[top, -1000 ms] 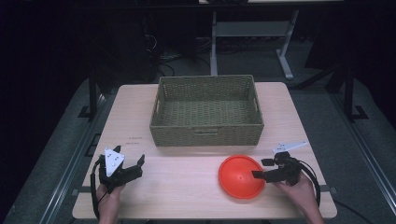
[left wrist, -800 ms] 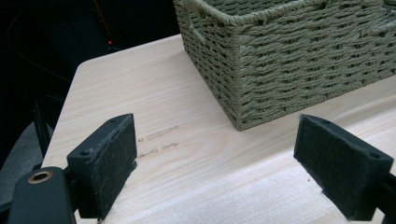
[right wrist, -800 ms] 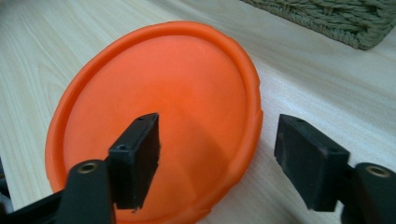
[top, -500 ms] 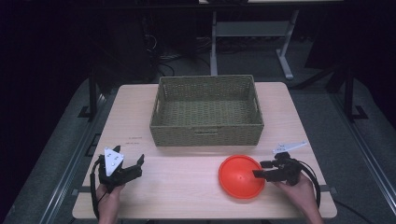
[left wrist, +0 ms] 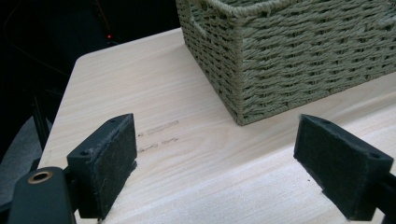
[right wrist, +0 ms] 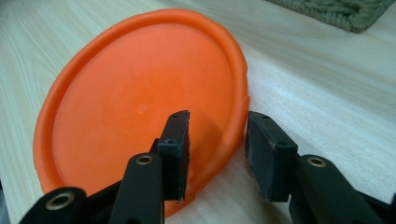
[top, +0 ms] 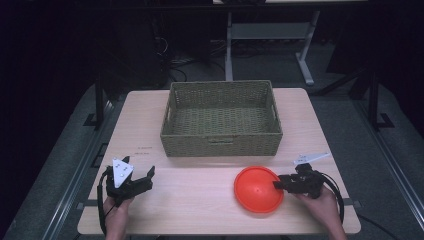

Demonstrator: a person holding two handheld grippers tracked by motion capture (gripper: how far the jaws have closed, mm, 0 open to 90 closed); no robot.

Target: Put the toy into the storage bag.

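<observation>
High view, wicker basket [top: 222, 118] behind orange plate [top: 258, 189], table [top: 190, 200] bare between.

a pale wooden table [top: 200, 200] with a light grain carries everything here. a woven green basket [top: 221, 120] stands on it toward the far side, about midway across, its long side facing the near edge. an orange plate [top: 257, 189] lies flat on the wood near the front edge, to the right of the middle and apart from the basket. two short faint marks [left wrist: 159, 133] show on the tabletop just off the basket's near left corner. the rest of the surface is bare wood. the table stands on a grey floor [top: 60, 170] in a dark room.
</observation>
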